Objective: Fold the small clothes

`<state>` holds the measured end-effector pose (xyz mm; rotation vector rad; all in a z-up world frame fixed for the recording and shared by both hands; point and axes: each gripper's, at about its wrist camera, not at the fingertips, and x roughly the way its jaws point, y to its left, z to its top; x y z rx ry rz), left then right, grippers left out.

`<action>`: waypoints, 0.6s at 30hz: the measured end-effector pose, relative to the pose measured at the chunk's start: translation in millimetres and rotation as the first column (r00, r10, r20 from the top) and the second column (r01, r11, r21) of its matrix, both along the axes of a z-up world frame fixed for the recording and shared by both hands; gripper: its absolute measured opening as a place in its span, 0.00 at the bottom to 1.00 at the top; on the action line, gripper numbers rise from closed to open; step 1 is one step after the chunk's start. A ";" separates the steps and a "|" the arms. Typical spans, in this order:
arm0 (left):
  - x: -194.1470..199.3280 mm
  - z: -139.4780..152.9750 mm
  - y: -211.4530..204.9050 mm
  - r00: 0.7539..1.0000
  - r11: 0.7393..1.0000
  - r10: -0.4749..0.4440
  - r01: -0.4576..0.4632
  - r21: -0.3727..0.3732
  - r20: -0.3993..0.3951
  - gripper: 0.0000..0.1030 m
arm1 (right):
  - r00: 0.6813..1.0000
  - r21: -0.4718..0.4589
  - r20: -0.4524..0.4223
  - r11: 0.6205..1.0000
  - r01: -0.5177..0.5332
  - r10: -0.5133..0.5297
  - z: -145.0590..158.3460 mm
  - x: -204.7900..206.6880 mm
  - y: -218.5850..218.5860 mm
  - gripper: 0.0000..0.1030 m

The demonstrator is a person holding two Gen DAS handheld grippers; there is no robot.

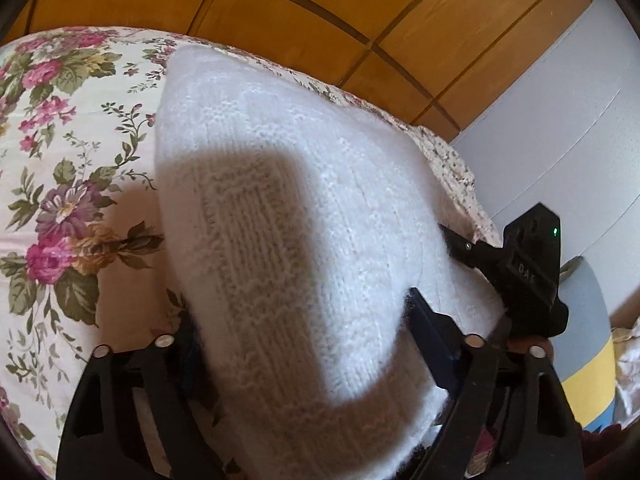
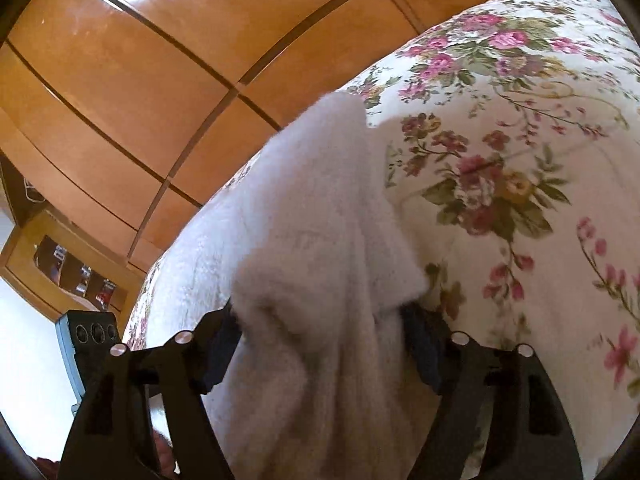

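Gripping the fluffy white knitted garment [image 1: 304, 208] from both ends, the left gripper [image 1: 304, 344] and right gripper [image 2: 320, 336] each have their fingers clamped on a bunch of its wool. It hangs between and ahead of the fingers, above the floral quilted bedspread [image 1: 68, 184]. This looks like mid-fold: an edge is being carried over. Next the grippers likely need to lower it flat, edges matched. Its long axis runs forward from the fingers toward the wooden panelled headboard [image 2: 132, 80].

The knit garment [image 1: 304, 216] lies on the bedspread [image 1: 72, 168], headboard [image 1: 280, 12] behind.
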<state>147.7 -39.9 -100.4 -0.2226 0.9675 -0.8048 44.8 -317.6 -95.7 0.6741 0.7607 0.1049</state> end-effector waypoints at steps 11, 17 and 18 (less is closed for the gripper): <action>-23.8 38.2 -8.4 0.974 0.996 -0.002 -0.020 0.092 0.228 0.45 | 0.993 -0.101 0.088 0.993 -0.066 0.075 23.0 -2.0 33.5 0.43; -22.3 63.5 -4.7 0.932 0.992 0.014 -0.057 0.108 0.363 0.43 | 0.974 -0.167 0.184 0.981 -0.099 0.129 41.1 7.5 57.0 0.41; -19.7 66.7 -4.7 0.922 0.991 0.018 -0.067 0.114 0.386 0.43 | 0.970 -0.173 0.200 0.979 -0.104 0.138 42.5 12.8 61.8 0.41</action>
